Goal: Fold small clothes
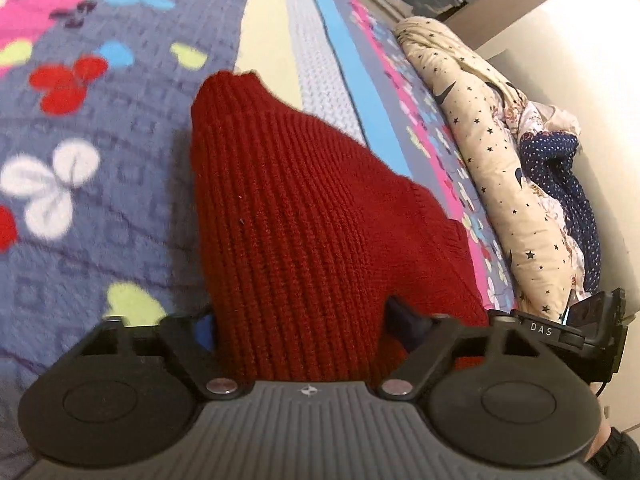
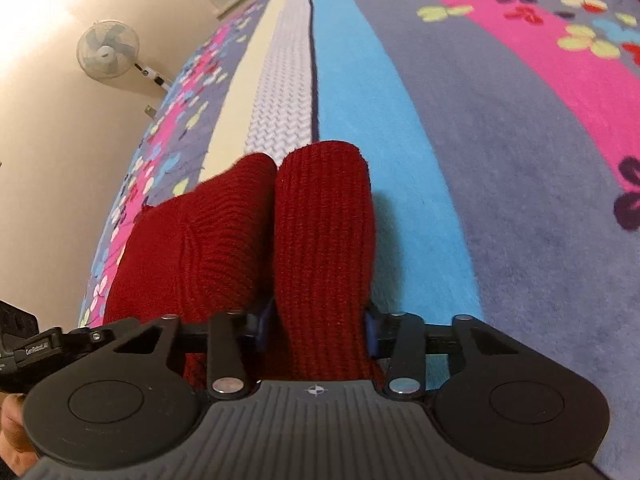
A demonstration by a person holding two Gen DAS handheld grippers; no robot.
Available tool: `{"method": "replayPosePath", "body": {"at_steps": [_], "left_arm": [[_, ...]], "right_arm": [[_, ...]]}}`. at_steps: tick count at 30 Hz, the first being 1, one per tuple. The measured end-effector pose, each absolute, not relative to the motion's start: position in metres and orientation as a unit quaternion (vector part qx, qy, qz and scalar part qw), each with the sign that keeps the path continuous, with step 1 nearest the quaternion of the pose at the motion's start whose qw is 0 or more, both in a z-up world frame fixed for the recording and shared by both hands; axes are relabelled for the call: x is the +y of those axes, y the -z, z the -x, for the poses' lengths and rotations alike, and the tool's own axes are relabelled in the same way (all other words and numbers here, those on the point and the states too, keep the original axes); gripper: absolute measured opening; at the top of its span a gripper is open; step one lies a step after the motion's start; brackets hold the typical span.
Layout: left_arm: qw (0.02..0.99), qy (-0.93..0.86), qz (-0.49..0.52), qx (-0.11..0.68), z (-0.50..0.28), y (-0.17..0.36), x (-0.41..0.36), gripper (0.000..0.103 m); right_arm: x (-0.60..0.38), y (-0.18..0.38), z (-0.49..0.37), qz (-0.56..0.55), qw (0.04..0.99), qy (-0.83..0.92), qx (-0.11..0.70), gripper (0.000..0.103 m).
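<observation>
A dark red ribbed knit garment [image 1: 288, 216] is lifted off the bed, bunched and draped; from the right side it [image 2: 320, 248] hangs in two thick folds side by side.

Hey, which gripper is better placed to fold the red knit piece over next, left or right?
Probably the right gripper: it is shut on one narrow leg-like tube of the red knit garment, free to swing over. The left gripper grips the wider body, better as an anchor.
</observation>
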State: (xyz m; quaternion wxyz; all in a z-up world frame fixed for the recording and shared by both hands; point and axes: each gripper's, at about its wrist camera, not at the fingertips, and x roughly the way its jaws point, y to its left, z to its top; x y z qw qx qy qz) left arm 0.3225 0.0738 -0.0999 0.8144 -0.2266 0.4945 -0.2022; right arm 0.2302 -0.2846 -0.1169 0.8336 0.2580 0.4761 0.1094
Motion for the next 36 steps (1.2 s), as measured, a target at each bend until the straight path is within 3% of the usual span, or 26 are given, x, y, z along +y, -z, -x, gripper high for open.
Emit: {"method": "replayPosePath", "body": {"at_steps": [3, 5, 17, 19, 21, 24, 29, 33, 36], "left_arm": [[0.834, 0.207, 0.207, 0.468, -0.322, 0.082, 0.076, 0.064], [0.856, 0.213, 0.172, 0.438, -0.320, 0.067, 0.072, 0.063], [0.918, 0.191, 0.135, 0.319, -0.326, 0.015, 0.112, 0.063], [0.917, 0.175, 0.137, 0.331, -0.333, 0.019, 0.120, 0.069], [0.914, 0.127, 0.135, 0.360, -0.338, 0.026, 0.128, 0.073], [0.922, 0.081, 0.130, 0.356, -0.335, 0.021, 0.139, 0.073], [0.922, 0.159, 0.090, 0.341, -0.308, -0.005, 0.127, 0.073], [0.884, 0.165, -0.042, 0.436, -0.304, 0.037, 0.087, 0.073], [0.895, 0.158, -0.096, 0.406, -0.292, 0.039, 0.070, 0.076]], "right_arm": [[-0.285, 0.114, -0.231, -0.269, 0.837, -0.113, 0.462, 0.037], [-0.284, 0.110, -0.232, -0.276, 0.842, -0.119, 0.448, 0.033], [-0.241, 0.080, -0.255, -0.304, 0.879, -0.180, 0.320, 0.031], [-0.227, 0.076, -0.261, -0.264, 0.896, -0.164, 0.317, 0.036], [-0.211, 0.080, -0.269, -0.202, 0.911, -0.119, 0.340, 0.052], [-0.211, 0.087, -0.273, -0.180, 0.914, -0.058, 0.358, 0.053], [-0.223, 0.059, -0.251, -0.206, 0.918, -0.142, 0.306, 0.053], [-0.197, 0.071, -0.246, -0.134, 0.883, -0.228, 0.389, 0.056], [-0.177, 0.100, -0.245, -0.026, 0.868, -0.193, 0.458, 0.061]]}}
